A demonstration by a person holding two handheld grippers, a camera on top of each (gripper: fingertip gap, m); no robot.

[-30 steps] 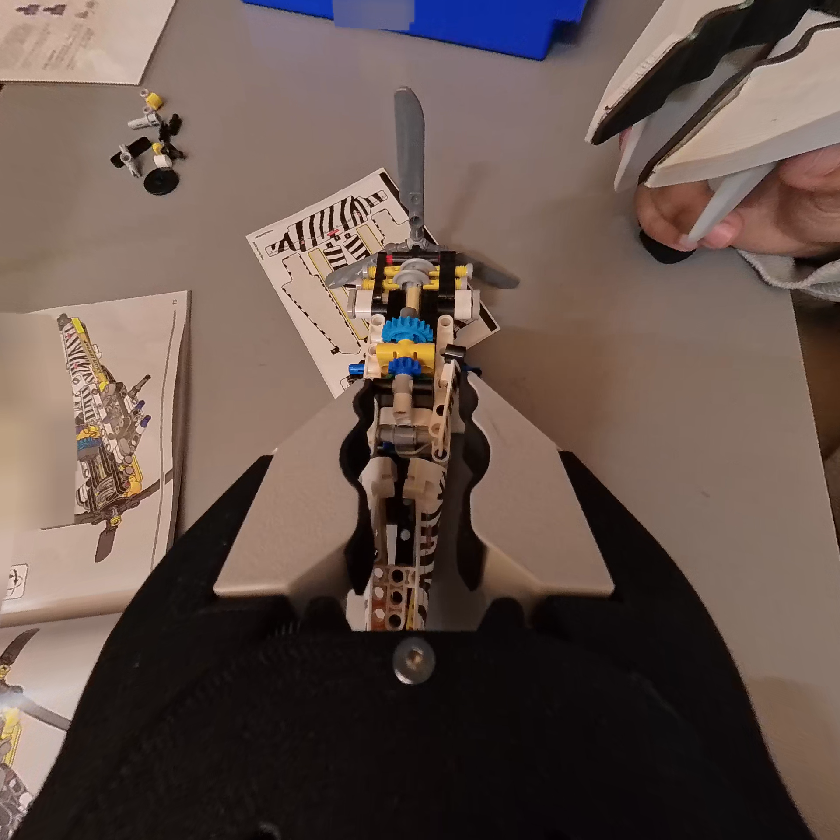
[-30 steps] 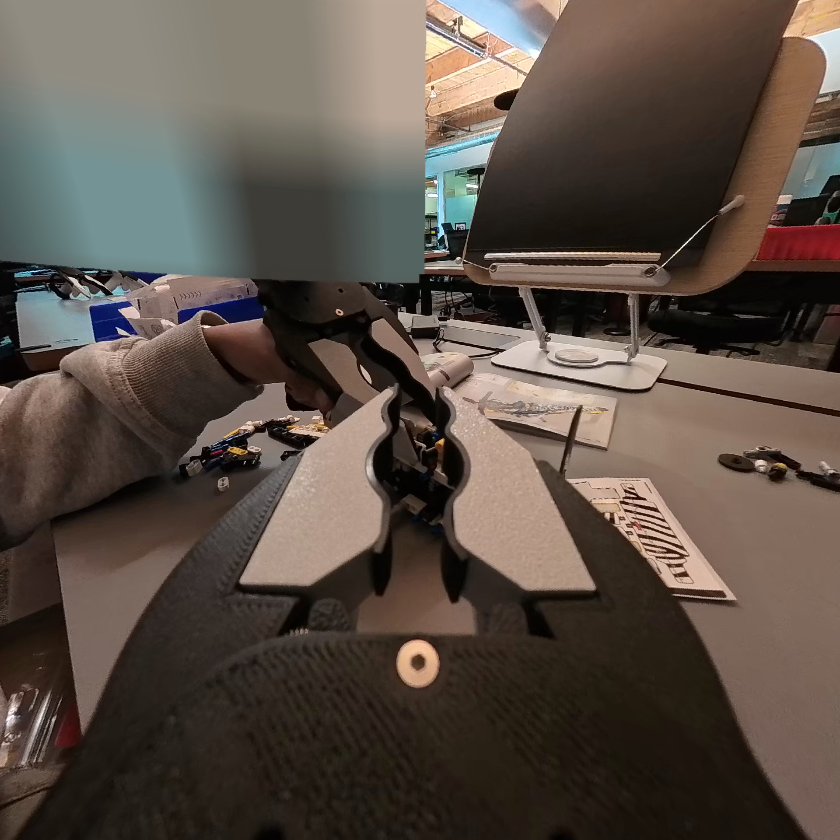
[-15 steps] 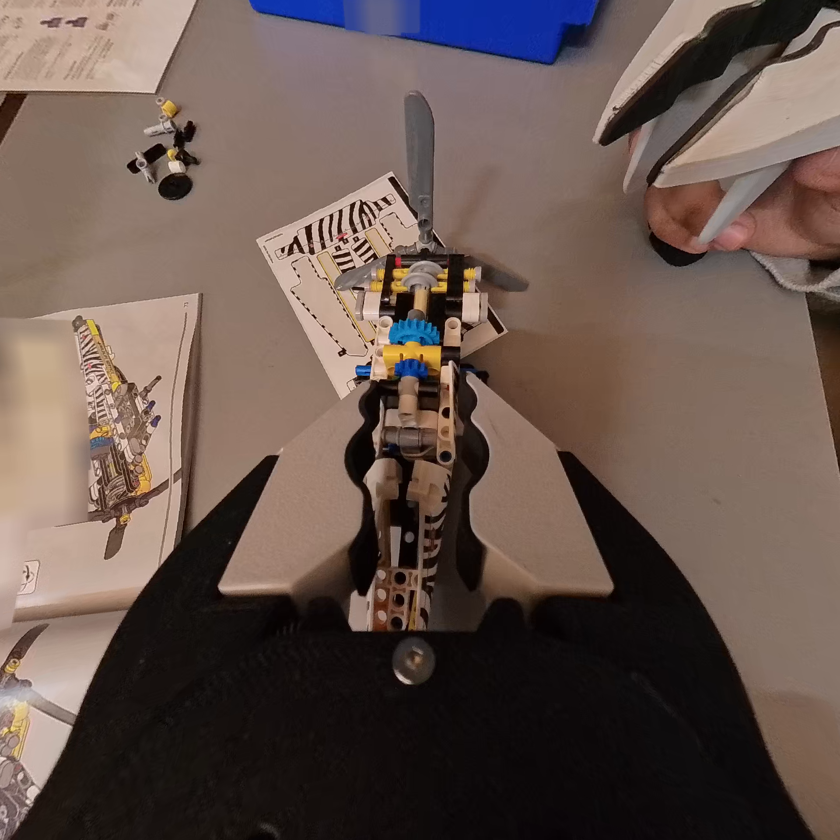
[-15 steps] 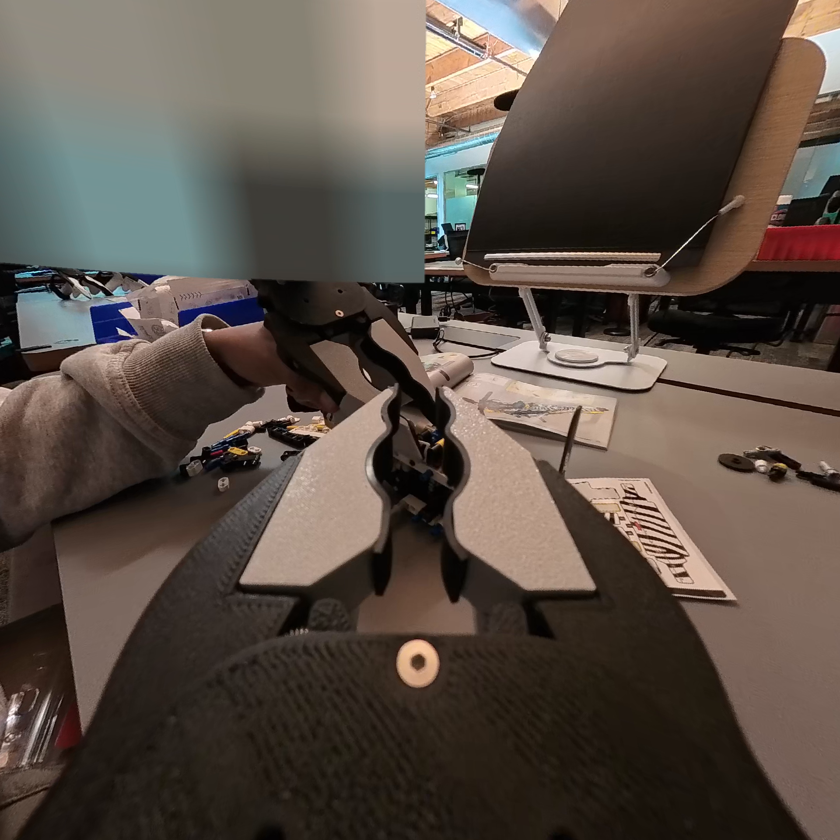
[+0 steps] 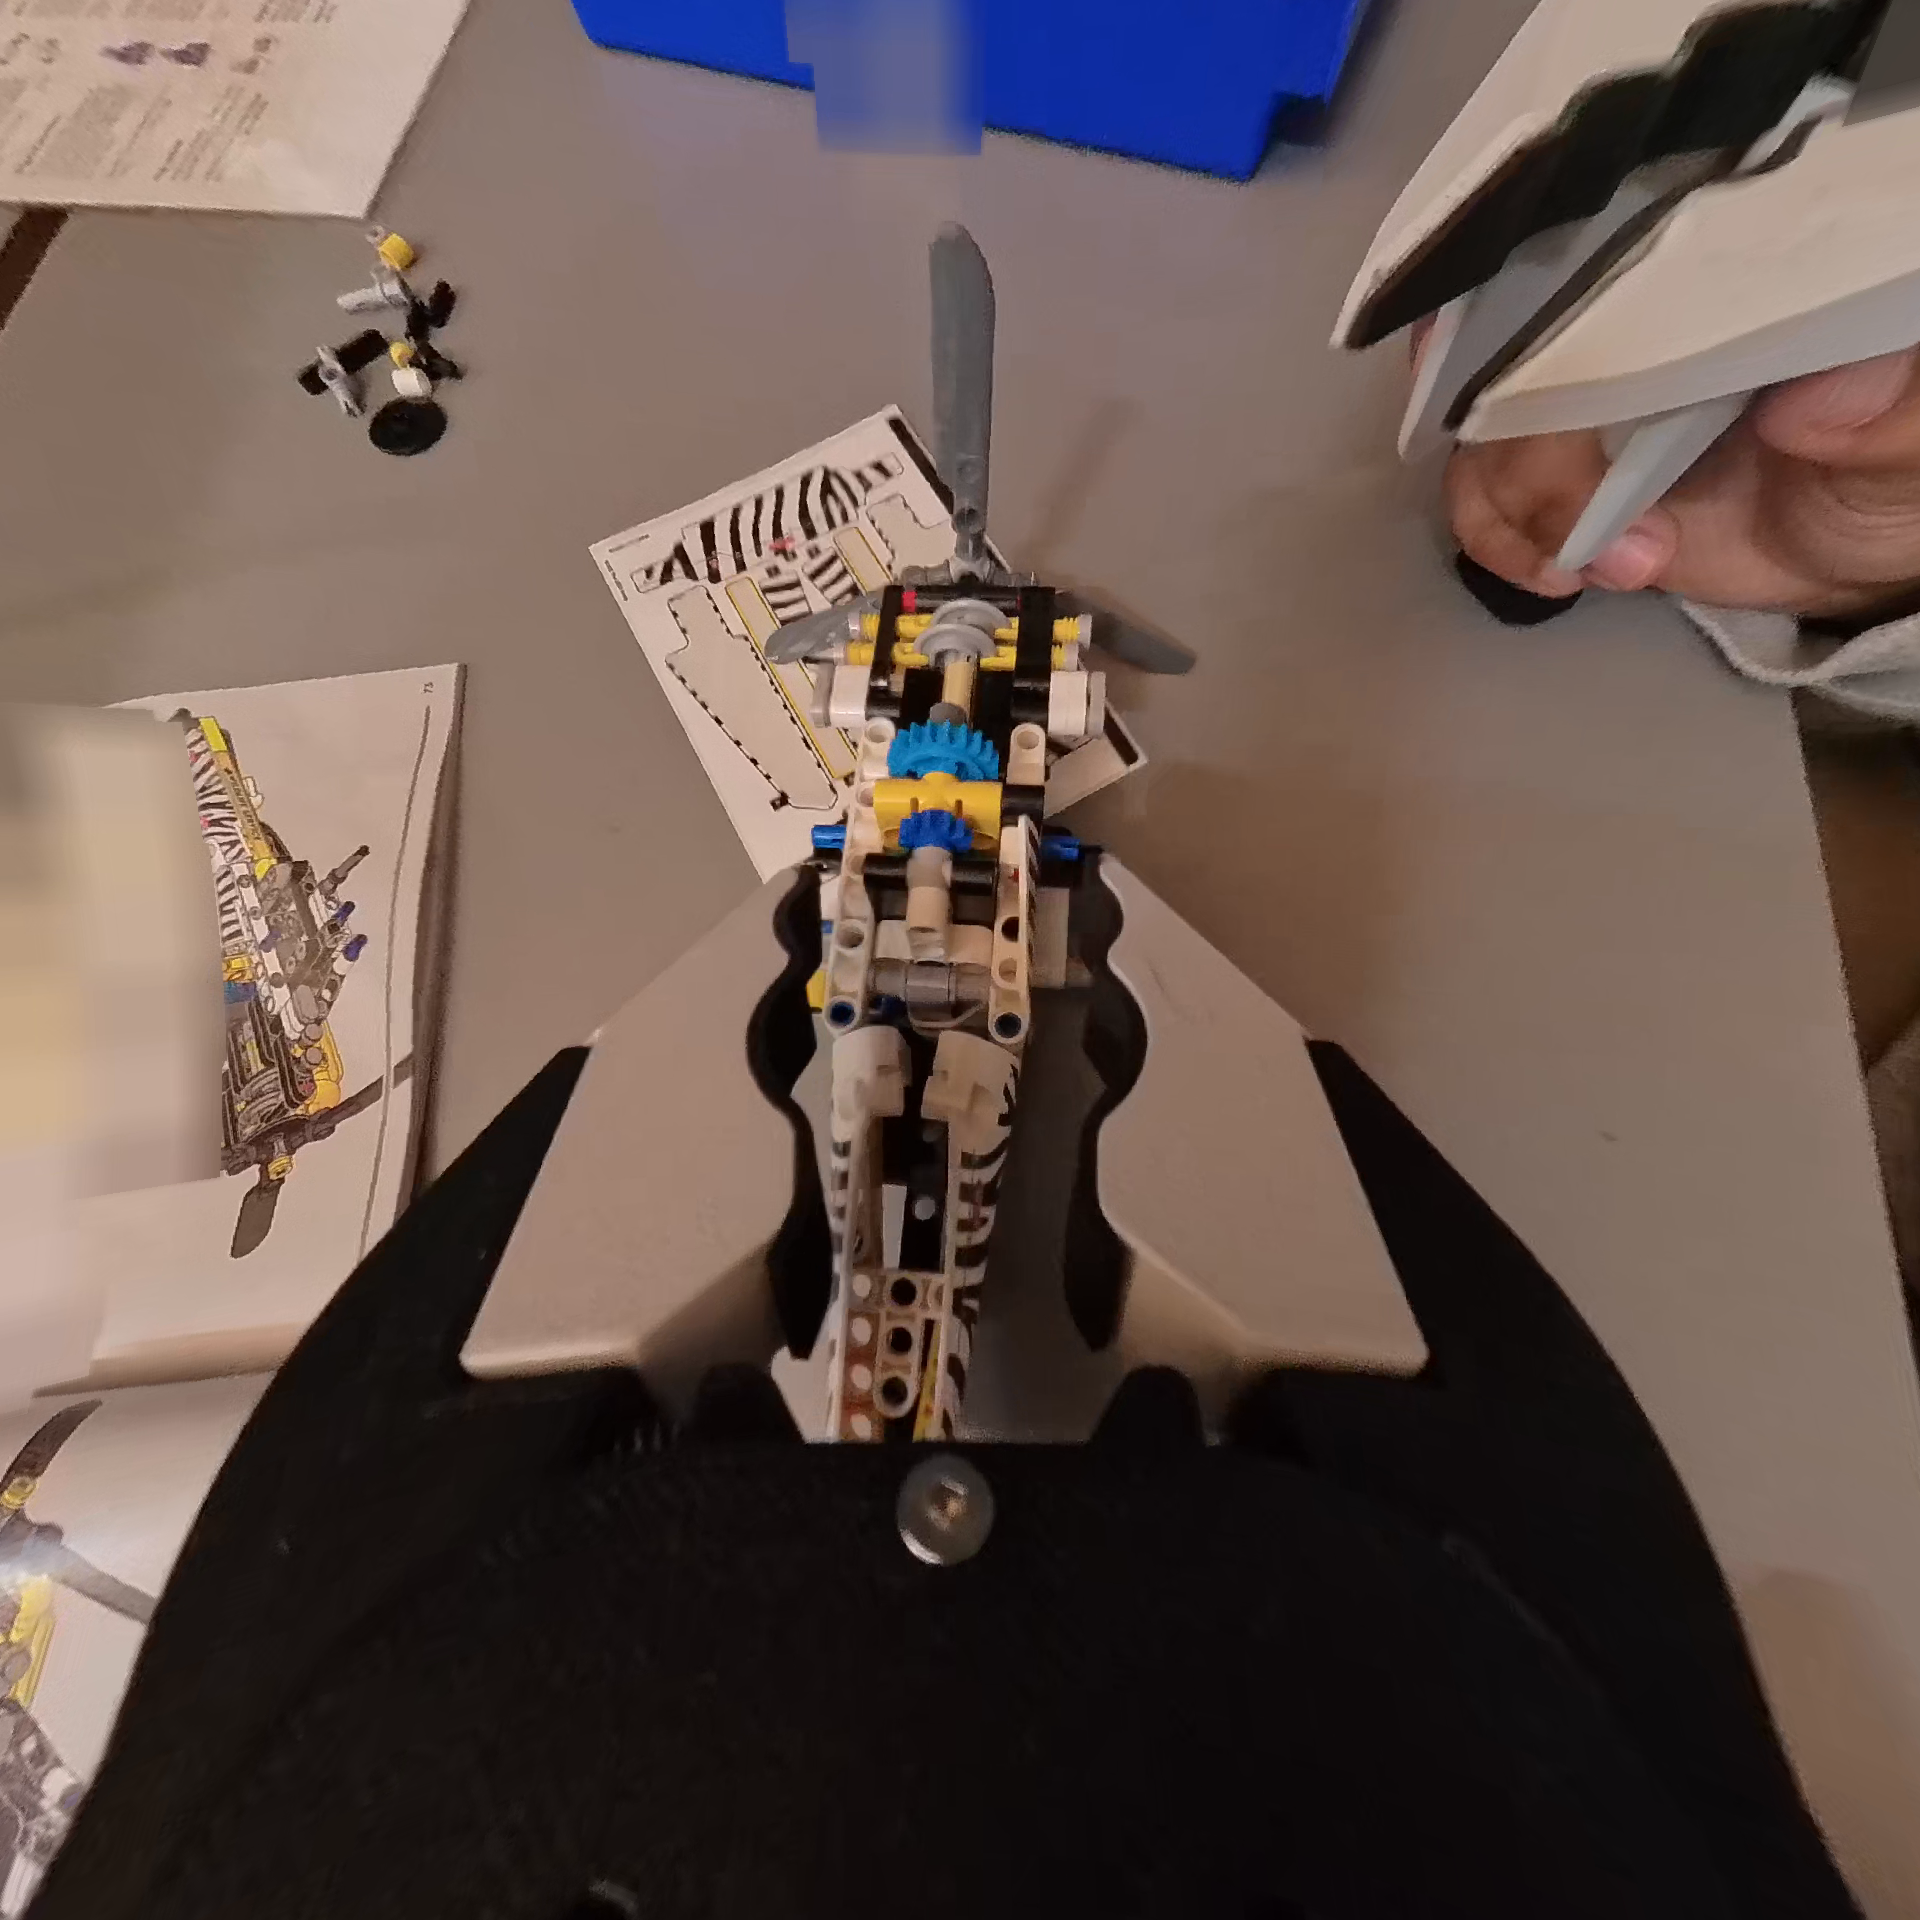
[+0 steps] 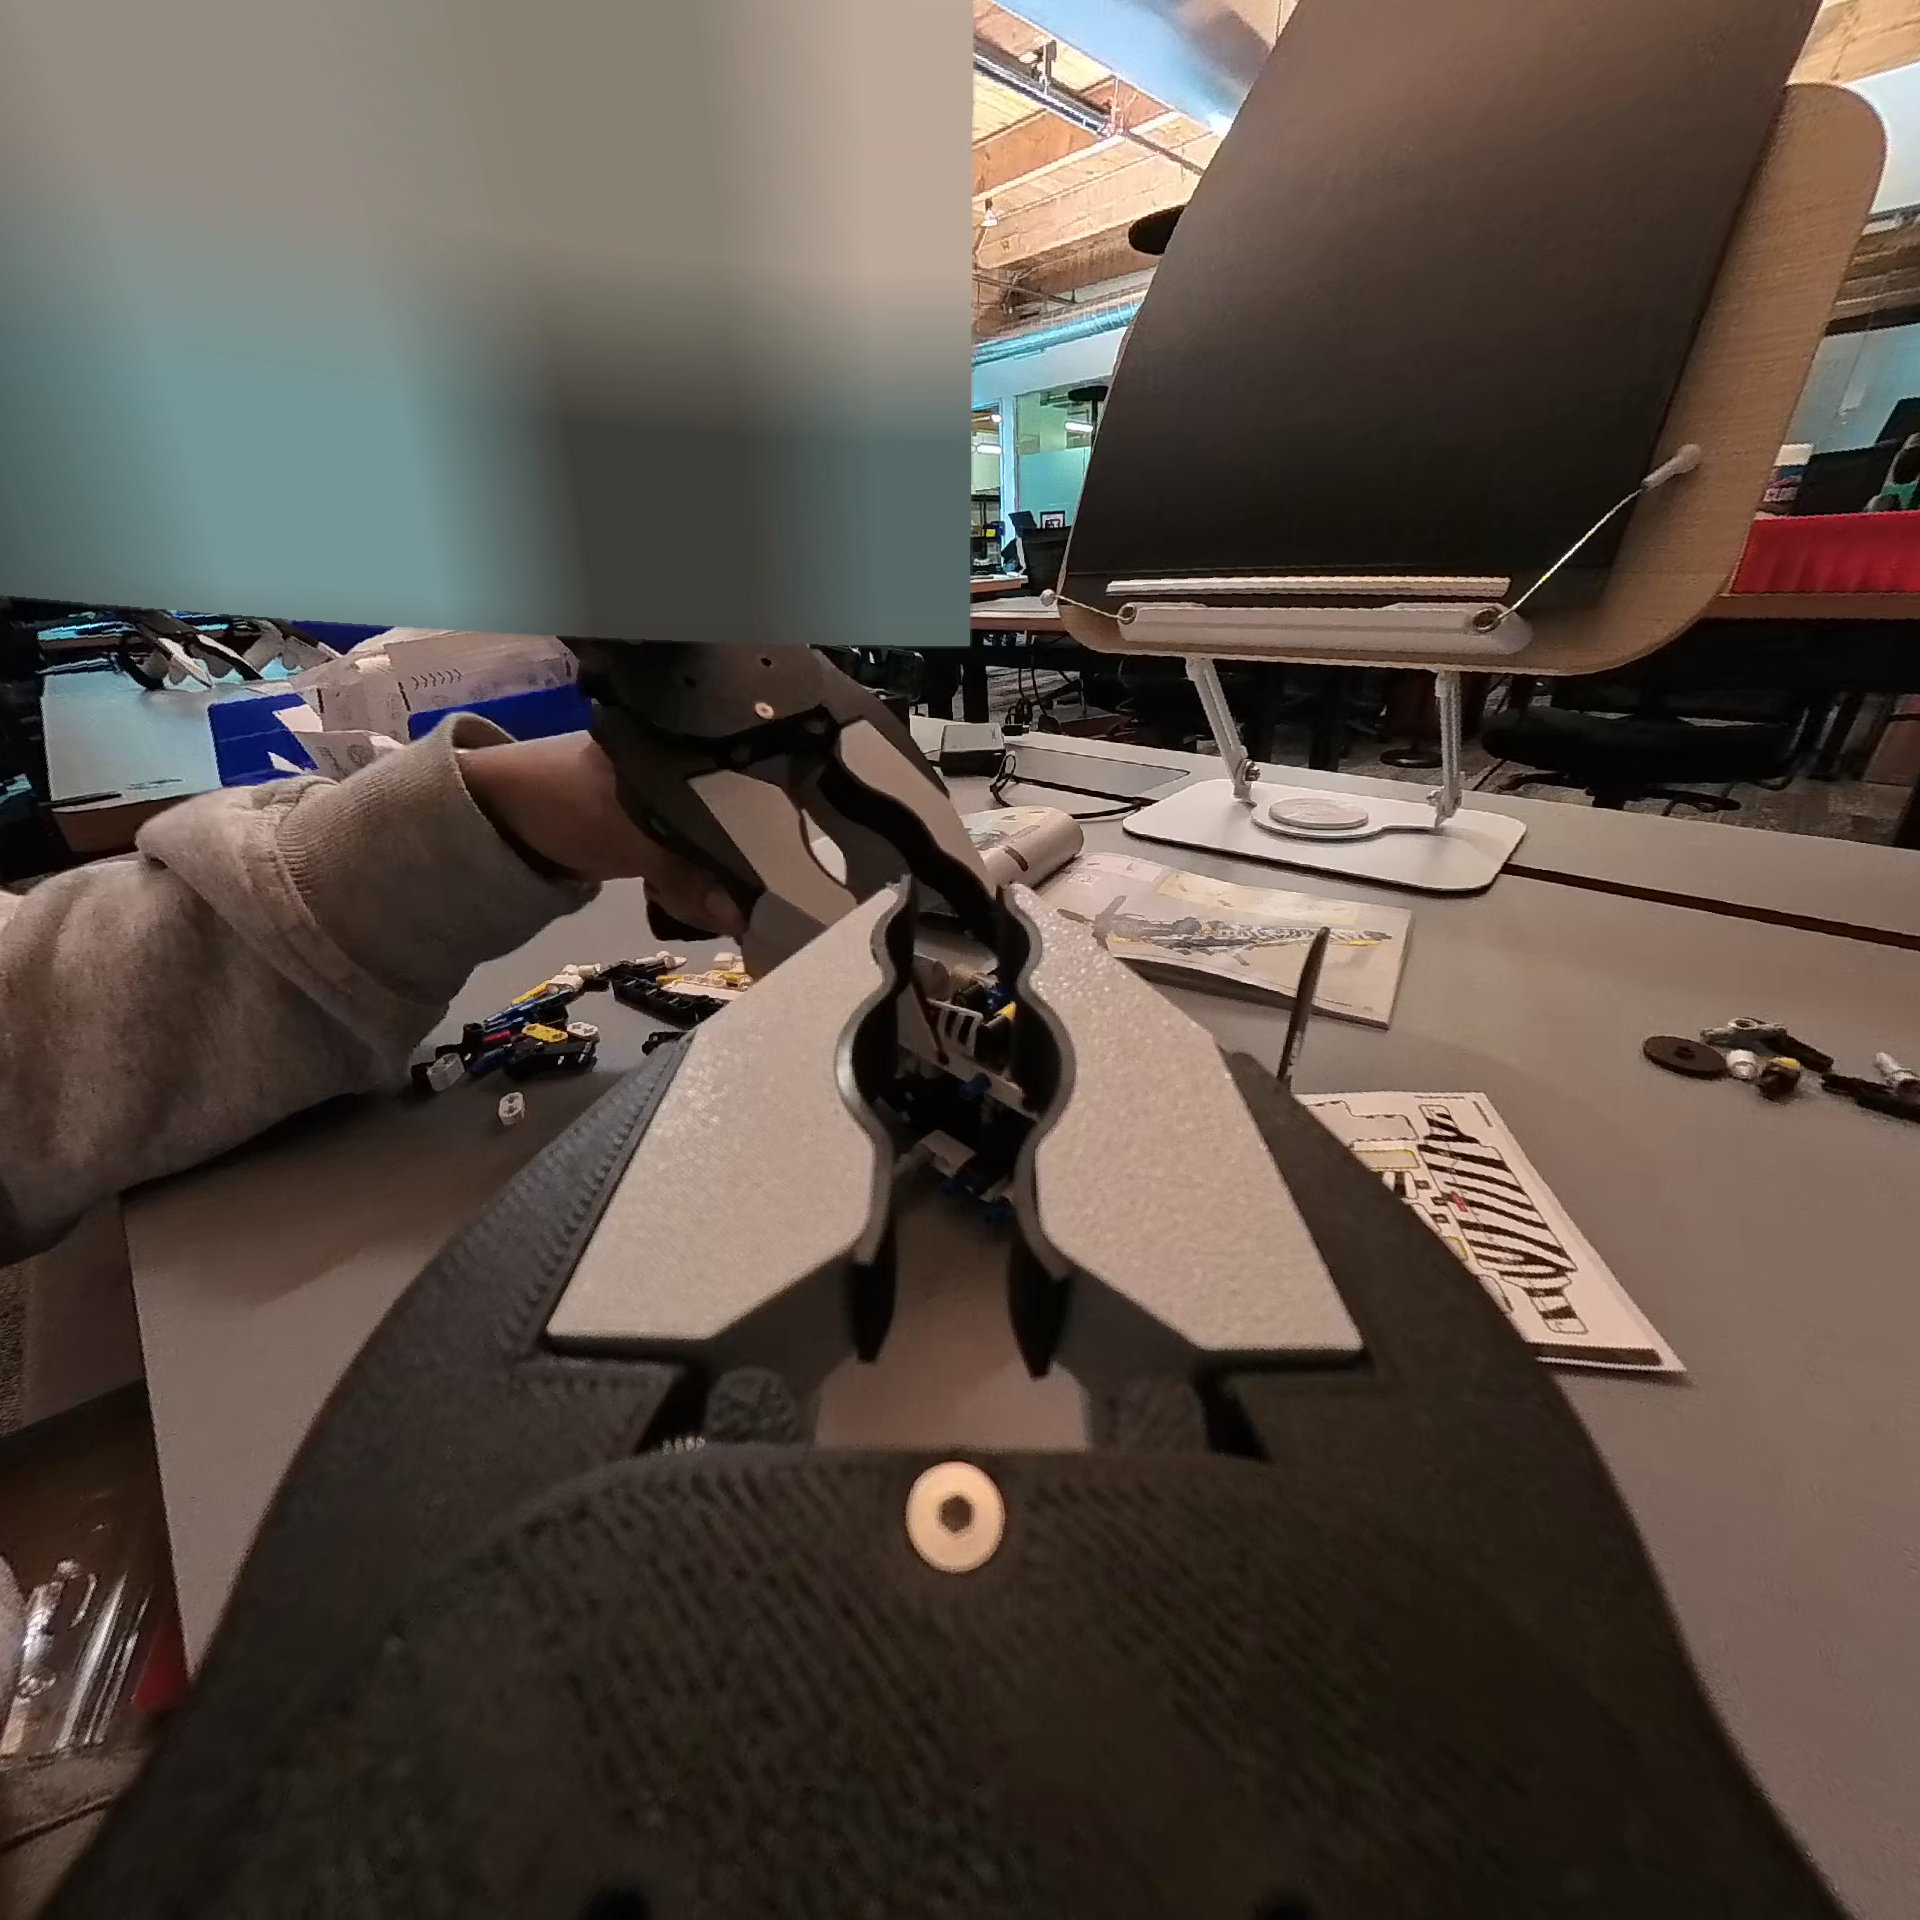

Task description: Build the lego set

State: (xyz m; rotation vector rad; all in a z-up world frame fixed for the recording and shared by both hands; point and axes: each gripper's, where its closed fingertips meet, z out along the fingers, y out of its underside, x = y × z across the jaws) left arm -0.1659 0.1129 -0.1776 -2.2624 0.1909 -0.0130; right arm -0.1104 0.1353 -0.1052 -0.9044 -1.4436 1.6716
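Observation:
A partly built lego plane (image 5: 940, 831) in white, black and yellow, with zebra stripes, blue gears and a grey propeller (image 5: 961, 364), sits lengthwise between the fingers of my left gripper (image 5: 951, 883), which is shut on it above the grey table. My right gripper (image 5: 1382, 390) is held by a hand at the upper right, apart from the plane. In the right wrist view my right gripper (image 6: 958, 904) has its jaws nearly together with nothing seen between them. Behind it are the left gripper's fingers (image 6: 883, 779) and part of the plane (image 6: 961, 1039).
A sticker sheet (image 5: 748, 623) lies under the plane's nose. An open instruction booklet (image 5: 312, 987) lies at the left. Small loose parts (image 5: 390, 332) lie at the far left, and more (image 6: 540, 1039) by the sleeve. A blue bin (image 5: 1091, 73) and a book stand (image 6: 1351, 821) stand behind. Tip to tip, the grippers are about 10 cm apart.
My left gripper has shifted a little with the plane, which now sits straighter between the fingers. The right gripper has barely moved.

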